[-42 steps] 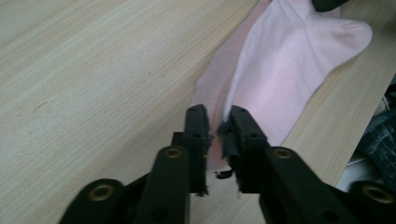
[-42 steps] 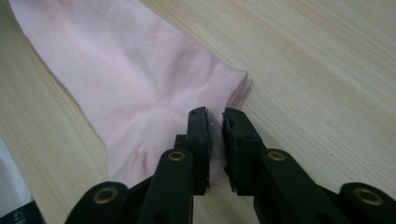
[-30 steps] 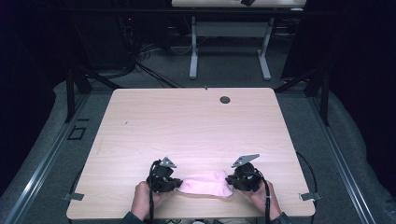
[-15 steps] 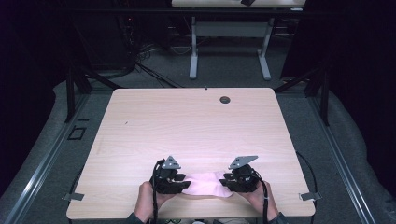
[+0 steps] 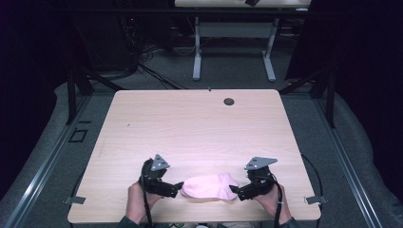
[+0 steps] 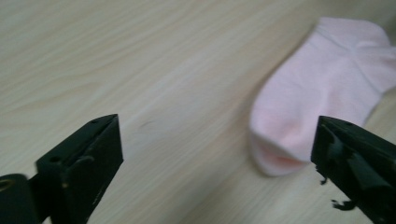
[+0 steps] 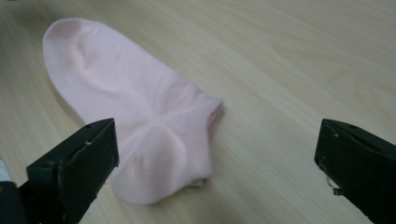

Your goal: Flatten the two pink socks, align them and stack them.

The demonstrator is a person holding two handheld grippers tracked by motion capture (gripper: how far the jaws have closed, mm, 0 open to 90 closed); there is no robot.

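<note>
A pink ankle sock [image 5: 209,186] lies flat on the wooden worktop [image 5: 190,128], close to its near edge, between the two grippers. The left gripper [image 5: 177,187] sits just beside the sock's left end, held in the person's left hand [image 5: 138,202]; its jaws have just been opening and now stand wide apart, with bare worktop between them and the sock's rounded end near one jaw in the left gripper view. The right gripper [image 5: 234,191] sits just beside the sock's right end, held in the right hand [image 5: 272,202]; its jaws have likewise just been opening and stand wide apart, neither pad pressing on the fabric. The right gripper view shows the sock's cuff opening and heel between its jaws. A round grommet hole [image 5: 229,101] marks the worktop's far side.
</note>
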